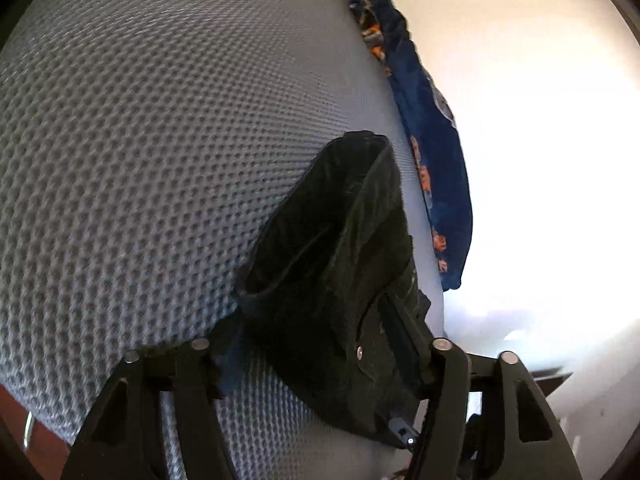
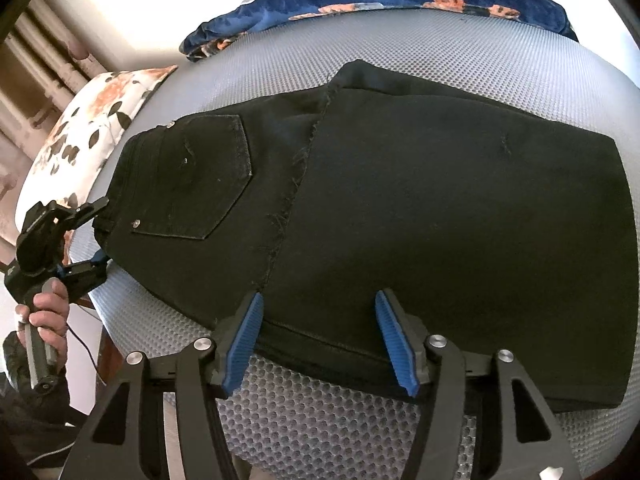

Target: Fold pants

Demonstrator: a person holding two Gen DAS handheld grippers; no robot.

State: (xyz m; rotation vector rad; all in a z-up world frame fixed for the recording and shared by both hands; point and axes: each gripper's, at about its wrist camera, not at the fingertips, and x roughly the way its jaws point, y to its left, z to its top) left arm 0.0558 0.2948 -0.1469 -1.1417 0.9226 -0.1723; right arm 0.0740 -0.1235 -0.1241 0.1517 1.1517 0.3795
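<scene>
One black pants, two grippers, left, right, two pillows.

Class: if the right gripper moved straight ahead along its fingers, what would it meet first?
The right gripper, jaws open, would most likely meet the near folded edge of the black pants, which already lies between its fingers; depth is uncertain.
</scene>
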